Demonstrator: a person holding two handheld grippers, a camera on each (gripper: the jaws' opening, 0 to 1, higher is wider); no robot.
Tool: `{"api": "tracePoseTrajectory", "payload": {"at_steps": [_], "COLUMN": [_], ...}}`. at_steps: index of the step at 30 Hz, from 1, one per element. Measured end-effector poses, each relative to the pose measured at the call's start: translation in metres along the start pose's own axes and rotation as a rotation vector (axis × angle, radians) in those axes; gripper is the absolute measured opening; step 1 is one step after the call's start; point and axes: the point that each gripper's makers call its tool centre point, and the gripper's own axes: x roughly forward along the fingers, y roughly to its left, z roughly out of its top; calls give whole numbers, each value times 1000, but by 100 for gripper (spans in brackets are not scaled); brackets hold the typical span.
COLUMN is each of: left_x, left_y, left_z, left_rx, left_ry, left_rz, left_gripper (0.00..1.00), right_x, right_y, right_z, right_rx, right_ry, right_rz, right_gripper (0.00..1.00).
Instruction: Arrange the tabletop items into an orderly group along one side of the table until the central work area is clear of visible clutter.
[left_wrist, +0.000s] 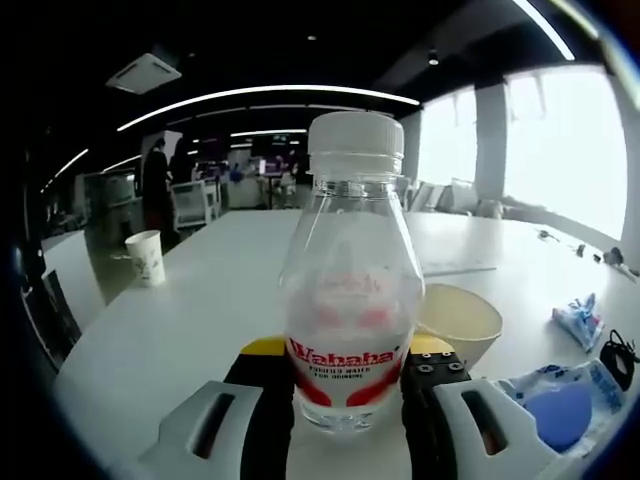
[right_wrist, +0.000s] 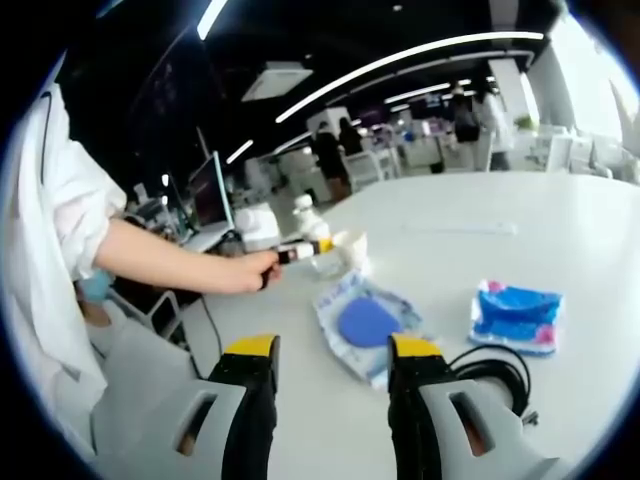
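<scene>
Between left tongs (left_wrist: 345, 385), clear, seemingly empty bottle (left_wrist: 350, 290)

Big windows (left_wrist: 570, 140) glow so bright they look washed out. Long ceiling lights (left_wrist: 270, 95) bend like bows near the edges. The white bench (right_wrist: 500, 215) shines. Far things look blurry and dark.

Operator and tools: appearance

Person wears white short sleeve (right_wrist: 60, 200); each tool (right_wrist: 330, 375) has pale grey moulded bodies, black fingers (left_wrist: 262, 400), yellow tips.
</scene>
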Motion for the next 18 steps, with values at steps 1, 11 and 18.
{"api": "tracePoseTrajectory", "payload": {"at_steps": [1,11,18], "left_x": [0,2,0], "left_y": [0,3,10], "left_z": [0,-1,-3], "left_rx": [2,3,-14], "left_ry": [1,2,18], "left_rz": [3,23,57], "left_gripper": [37,38,53], "right_x": [0,3,6], "right_y": [0,1,4], "right_z": [0,0,1], "right_rx": [1,-2,-3], "right_ry": [0,4,7], "right_rz": [0,3,13], "right_gripper": [40,40,40]}}
